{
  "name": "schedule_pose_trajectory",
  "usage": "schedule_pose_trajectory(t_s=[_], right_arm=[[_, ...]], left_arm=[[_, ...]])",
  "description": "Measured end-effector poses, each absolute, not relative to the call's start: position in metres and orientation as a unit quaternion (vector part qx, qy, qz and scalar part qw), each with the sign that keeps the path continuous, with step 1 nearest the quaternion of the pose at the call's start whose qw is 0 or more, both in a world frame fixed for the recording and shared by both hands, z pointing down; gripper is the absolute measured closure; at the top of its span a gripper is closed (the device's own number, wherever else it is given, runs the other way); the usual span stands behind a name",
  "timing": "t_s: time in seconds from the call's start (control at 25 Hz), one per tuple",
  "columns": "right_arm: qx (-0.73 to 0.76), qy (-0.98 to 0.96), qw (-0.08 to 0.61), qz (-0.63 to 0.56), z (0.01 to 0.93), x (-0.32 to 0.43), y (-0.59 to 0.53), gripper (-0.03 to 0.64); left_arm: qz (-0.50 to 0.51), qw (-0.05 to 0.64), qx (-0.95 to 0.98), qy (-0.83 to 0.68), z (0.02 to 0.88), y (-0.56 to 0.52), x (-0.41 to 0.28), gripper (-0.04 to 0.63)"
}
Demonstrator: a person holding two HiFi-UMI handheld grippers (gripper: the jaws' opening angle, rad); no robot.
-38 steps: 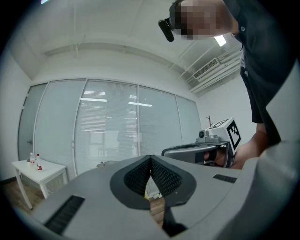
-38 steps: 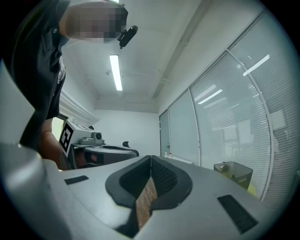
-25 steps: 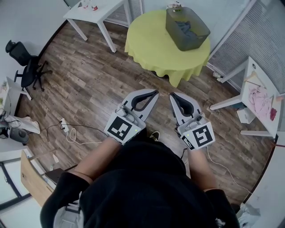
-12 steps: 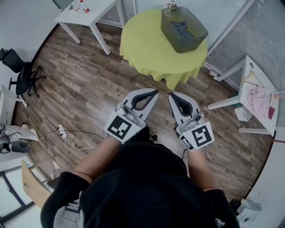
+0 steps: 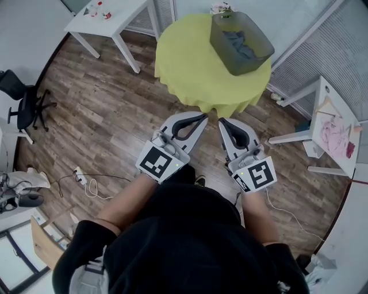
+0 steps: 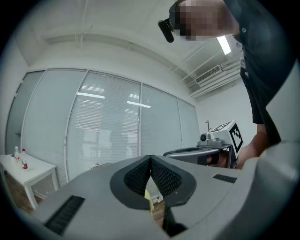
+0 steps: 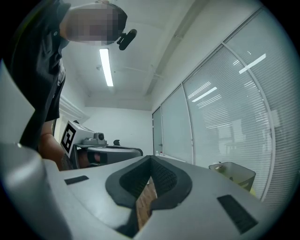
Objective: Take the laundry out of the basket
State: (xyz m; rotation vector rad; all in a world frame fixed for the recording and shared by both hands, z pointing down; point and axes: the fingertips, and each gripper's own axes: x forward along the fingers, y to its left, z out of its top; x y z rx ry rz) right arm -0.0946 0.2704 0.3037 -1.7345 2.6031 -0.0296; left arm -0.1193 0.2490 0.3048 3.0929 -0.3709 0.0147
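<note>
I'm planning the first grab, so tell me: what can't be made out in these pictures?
Head view: the laundry is too small to count pieces; the basket walls hide its lower part.
Right gripper view: the basket wall hides its contents.
Head view: items on the white table are too tiny to name.

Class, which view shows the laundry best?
Head view: it looks down into the basket at the laundry. The right gripper view shows only the basket's outside; the left gripper view shows neither.
</note>
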Motion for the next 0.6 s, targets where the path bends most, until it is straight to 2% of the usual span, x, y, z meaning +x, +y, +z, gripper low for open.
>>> schedule_pose_trajectory(t_s=[0.6], right_arm=[[-0.588,0.809,0.004,-0.011,0.305,-0.076,0.193,0.595]], left_arm=[[0.008,0.023,0.996,-0.087,0.313,0.171,-0.104,0.588]])
